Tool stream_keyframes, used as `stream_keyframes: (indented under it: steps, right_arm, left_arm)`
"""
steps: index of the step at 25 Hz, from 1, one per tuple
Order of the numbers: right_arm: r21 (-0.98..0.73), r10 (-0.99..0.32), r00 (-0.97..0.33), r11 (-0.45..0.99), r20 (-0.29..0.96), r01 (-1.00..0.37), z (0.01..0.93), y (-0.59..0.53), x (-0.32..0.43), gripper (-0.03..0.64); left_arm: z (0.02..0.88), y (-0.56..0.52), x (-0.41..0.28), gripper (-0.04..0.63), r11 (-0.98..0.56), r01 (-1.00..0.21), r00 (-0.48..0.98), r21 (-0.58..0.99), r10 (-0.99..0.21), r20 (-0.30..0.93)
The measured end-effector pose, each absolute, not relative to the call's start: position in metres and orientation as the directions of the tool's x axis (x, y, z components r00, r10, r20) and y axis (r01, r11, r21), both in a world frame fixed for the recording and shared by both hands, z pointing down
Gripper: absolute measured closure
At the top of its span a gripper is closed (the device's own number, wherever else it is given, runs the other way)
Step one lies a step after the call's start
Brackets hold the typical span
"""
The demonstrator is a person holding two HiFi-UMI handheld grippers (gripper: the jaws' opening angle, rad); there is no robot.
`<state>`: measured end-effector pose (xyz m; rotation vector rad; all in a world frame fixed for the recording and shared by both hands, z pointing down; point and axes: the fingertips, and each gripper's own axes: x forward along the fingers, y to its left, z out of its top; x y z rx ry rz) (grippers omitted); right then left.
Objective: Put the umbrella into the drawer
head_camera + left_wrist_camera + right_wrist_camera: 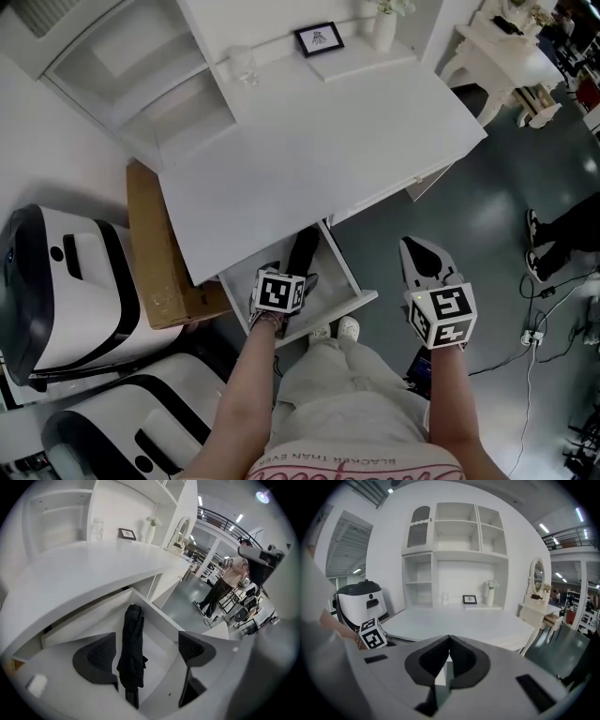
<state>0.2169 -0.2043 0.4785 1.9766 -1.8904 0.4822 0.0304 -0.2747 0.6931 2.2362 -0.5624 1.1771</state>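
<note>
Head view | white desk (309,141) | drawer (343,258) open | grey floor (469,234)

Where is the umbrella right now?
The umbrella lies in the open drawer under the desk, lower centre of the head view, beneath the open left claw.

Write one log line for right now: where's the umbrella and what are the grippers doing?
umbrella: lying in open drawer | left gripper: open above it, not touching | right gripper: shut, empty
</note>
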Motion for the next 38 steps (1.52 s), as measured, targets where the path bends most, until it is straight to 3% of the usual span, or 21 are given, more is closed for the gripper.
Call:
stream_keyframes:
  steps: [7,15,22,38]
  right_arm:
    - [0.051,-0.898,0.027,-0.005,0.439,-0.999,0.451,-0.208,0.216,0.609]
    - [0.068,-0.925,0.011,0.016,0.381,-0.998,0.422,-0.203,0.218,0.609]
    - [0.073,-0.943,-0.012,0.038,0.334,-0.997,0.401,-0.209,0.216,0.609]
    - [0.073,-0.966,-0.088,0.108,0.245,-0.991,0.364,-0.239,0.186,0.609]
  left_arm:
    - [0.66,-0.287,0.024,0.243,-0.751,-0.615,0.556,0.241,-0.196,0.808]
    - [0.624,-0.292,0.016,0.387,-0.751,-0.641,0.566,0.161,-0.32,0.76]
    - [0.586,-0.303,0.007,0.584,-0.739,-0.67,0.571,0.067,-0.456,0.683]
    - [0.464,-0.335,0.002,0.586,-0.743,-0.669,0.677,0.024,-0.595,0.432]
